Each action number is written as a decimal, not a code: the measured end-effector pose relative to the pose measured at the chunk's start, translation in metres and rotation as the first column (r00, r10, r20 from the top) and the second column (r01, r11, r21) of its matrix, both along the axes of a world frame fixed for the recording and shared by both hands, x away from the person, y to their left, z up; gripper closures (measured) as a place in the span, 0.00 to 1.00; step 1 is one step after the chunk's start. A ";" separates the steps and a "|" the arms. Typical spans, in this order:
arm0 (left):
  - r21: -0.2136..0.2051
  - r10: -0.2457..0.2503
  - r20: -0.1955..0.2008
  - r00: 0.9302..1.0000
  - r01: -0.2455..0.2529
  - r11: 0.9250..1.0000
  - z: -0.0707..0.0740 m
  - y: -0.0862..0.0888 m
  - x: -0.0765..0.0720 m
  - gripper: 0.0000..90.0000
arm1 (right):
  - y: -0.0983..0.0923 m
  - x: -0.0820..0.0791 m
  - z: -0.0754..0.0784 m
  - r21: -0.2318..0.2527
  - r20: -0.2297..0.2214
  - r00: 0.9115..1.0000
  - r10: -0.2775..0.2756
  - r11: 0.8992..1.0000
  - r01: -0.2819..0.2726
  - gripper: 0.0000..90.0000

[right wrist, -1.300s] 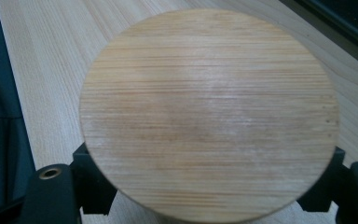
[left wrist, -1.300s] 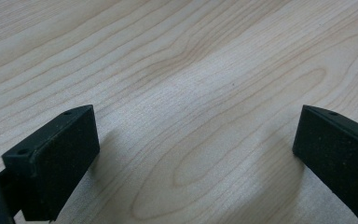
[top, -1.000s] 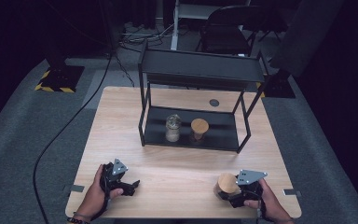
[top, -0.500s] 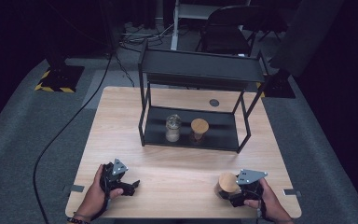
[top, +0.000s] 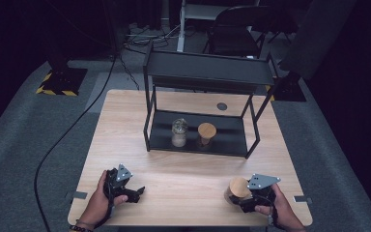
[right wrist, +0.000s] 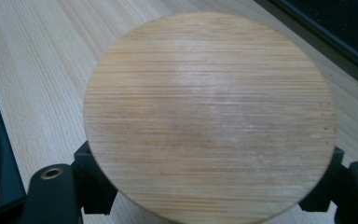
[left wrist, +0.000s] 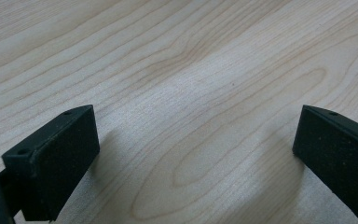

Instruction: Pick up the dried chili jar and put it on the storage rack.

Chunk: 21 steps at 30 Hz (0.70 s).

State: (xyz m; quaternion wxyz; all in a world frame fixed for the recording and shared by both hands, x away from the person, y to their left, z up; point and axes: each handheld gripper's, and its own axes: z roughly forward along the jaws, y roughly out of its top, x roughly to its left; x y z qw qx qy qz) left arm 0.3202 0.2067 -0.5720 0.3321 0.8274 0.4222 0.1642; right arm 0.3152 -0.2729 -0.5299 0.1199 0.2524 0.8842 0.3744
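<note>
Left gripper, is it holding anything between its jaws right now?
No, in the left gripper view the left gripper has its jaws standing wide apart with nothing but the bare wooden table between them.

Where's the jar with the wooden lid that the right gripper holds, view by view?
High view: the jar is at bottom right, on the table's near edge, in the right gripper.
Right gripper view: its lid takes up the centre, jaws at either side below it.
Left gripper view: open jaws over bare wood; no jar here.
Shared landmark: the light wooden table.
</note>
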 end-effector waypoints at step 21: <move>0.000 0.000 0.000 1.000 0.000 1.000 0.000 0.000 0.000 0.00 | -0.004 0.004 0.010 -0.010 -0.003 0.996 -0.093 0.996 0.093 0.28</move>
